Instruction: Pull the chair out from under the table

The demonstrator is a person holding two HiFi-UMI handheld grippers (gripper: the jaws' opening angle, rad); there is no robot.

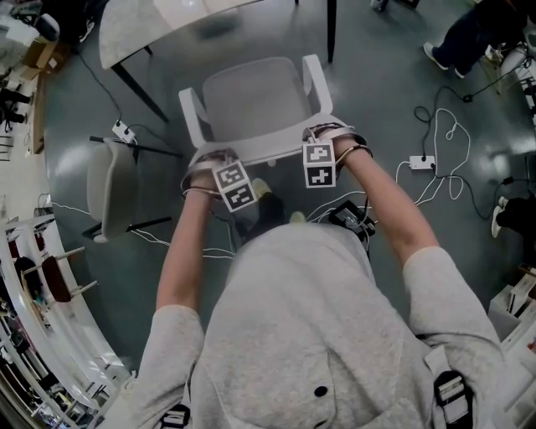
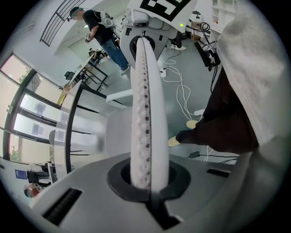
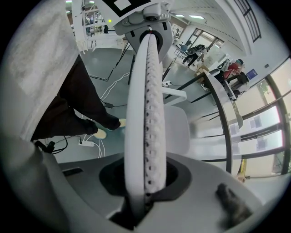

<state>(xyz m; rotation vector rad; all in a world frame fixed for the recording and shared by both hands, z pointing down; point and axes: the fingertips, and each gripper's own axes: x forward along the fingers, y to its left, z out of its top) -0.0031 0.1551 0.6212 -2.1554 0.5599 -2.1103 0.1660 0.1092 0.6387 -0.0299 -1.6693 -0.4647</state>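
Only overhead: chair (image 1: 251, 109), seat unobstructed.

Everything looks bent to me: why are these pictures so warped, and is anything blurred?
Head view: sharp, but the wide lens curls the floor round the chair. Left gripper view: black corners, bowed windows blown bright, chair beyond the jaws smeared. Right gripper view: same warp, jaws looming large, a dark smudge out of focus.

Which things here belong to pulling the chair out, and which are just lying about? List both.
Part of the job:
- chair
- table
- left gripper and right gripper, both shut on the chair's top edge

Just lying about:
- second chair at the left
- power strip
- floor cables
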